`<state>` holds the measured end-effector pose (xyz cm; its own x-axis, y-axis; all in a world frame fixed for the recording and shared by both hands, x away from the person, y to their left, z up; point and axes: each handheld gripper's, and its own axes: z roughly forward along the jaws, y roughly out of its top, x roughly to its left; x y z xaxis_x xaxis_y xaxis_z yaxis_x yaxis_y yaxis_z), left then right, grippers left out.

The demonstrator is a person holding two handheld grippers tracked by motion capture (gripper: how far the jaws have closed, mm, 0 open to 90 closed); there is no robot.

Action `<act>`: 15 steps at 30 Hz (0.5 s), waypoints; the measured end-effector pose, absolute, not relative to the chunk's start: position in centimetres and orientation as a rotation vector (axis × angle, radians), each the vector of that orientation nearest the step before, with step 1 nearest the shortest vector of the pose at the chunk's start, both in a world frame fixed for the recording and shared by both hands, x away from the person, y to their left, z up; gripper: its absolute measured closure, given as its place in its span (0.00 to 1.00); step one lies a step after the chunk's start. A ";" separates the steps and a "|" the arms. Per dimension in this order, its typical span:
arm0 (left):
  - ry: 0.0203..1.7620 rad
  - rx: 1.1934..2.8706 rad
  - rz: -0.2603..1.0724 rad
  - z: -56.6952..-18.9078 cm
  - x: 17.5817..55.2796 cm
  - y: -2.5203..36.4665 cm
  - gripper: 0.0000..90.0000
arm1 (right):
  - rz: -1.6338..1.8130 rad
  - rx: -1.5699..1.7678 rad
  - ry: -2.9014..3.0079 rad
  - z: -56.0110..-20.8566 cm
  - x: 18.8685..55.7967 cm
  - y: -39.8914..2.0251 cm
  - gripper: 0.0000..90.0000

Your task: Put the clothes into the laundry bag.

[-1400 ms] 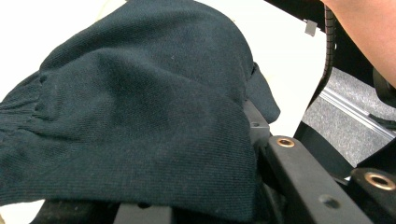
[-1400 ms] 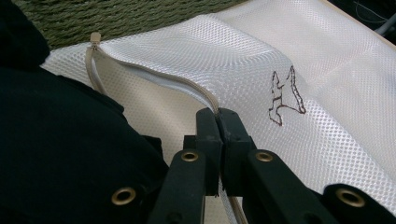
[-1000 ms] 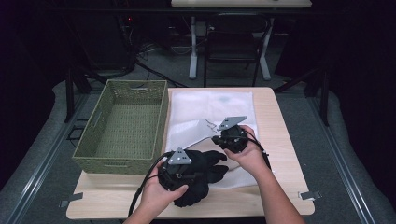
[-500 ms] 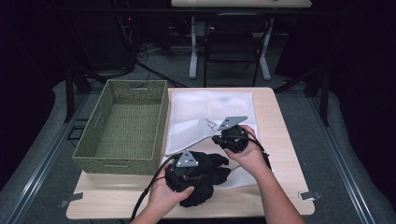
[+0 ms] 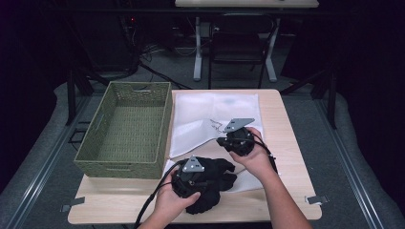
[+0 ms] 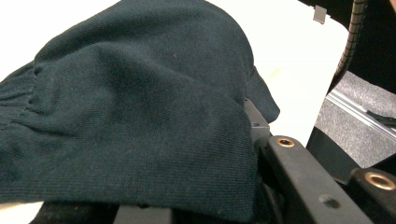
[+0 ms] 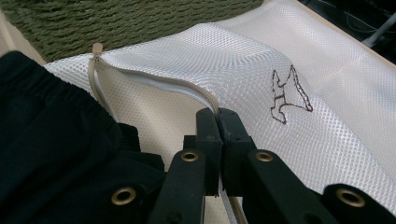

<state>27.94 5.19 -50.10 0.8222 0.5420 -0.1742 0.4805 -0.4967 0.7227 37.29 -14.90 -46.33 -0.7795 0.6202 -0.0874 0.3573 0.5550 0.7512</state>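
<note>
We see the left gripper (image 5: 191,183) near the front edge of the light wooden table (image 5: 282,114), its jaws closed on the dark knitted garment (image 5: 210,186) that lies bunched there. The right gripper (image 7: 217,122) pinches the zipper edge of the white mesh laundry bag (image 7: 261,70) near the table's middle, jaws pressed together. The green woven basket (image 5: 126,129) stands at the left edge.
</note>
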 end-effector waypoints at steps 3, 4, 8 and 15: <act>0.749 2.183 0.091 -50.5 28.0 5.1 0.81 | 1.077 0.806 2.443 -46.1 37.2 -15.0 0.98; 0.753 2.184 0.087 -50.6 28.0 5.1 0.81 | 1.080 0.804 2.440 -46.0 37.2 -15.0 0.98; 0.756 2.184 0.075 -50.8 28.0 5.2 0.81 | 1.088 0.808 2.430 -45.8 37.1 -15.1 0.98; 0.764 2.173 0.071 -51.0 28.2 5.2 0.81 | 1.091 0.812 2.420 -45.6 37.0 -15.1 0.98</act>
